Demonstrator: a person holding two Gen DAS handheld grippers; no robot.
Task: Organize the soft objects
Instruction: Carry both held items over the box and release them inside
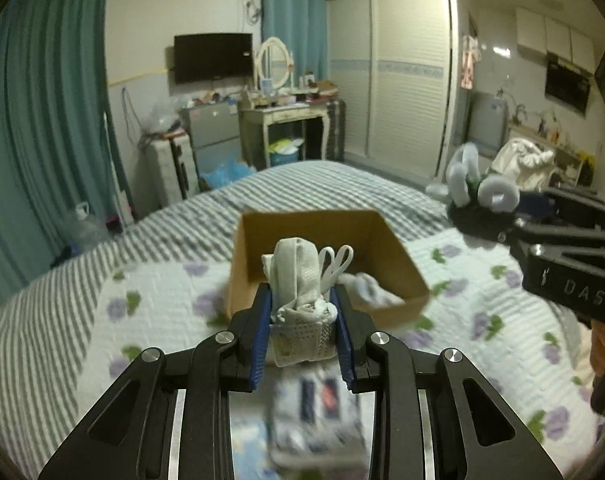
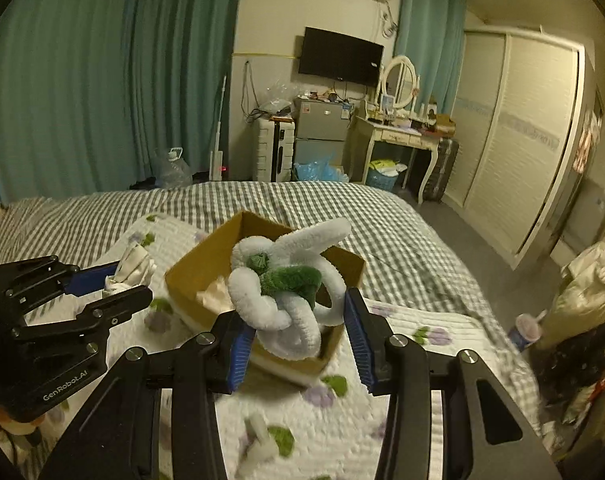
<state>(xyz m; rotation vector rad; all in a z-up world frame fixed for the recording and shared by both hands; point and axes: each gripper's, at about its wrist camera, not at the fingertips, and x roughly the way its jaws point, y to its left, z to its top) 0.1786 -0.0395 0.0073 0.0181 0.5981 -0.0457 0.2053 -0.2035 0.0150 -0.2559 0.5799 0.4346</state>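
Cardboard box [image 1: 322, 236] sits mid-bed on the floral quilt [image 1: 162, 292]. Left claw [image 1: 304, 320] pinches rolled grey socks [image 1: 298, 280]; right claw [image 2: 298, 340] spread, white-green plush [image 2: 286, 280] resting between. Both mid-carry; next: lower over box, release.

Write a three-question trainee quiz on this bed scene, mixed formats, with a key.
1. True or false: the left gripper is shut on a grey cloth bundle.
2. What colour is the strand tangled in the white plush at the right gripper? A red, B green, C blue.
3. Fill in: the cardboard box sits on a ____ quilt.

Key: 1 true; 2 B; 3 floral.
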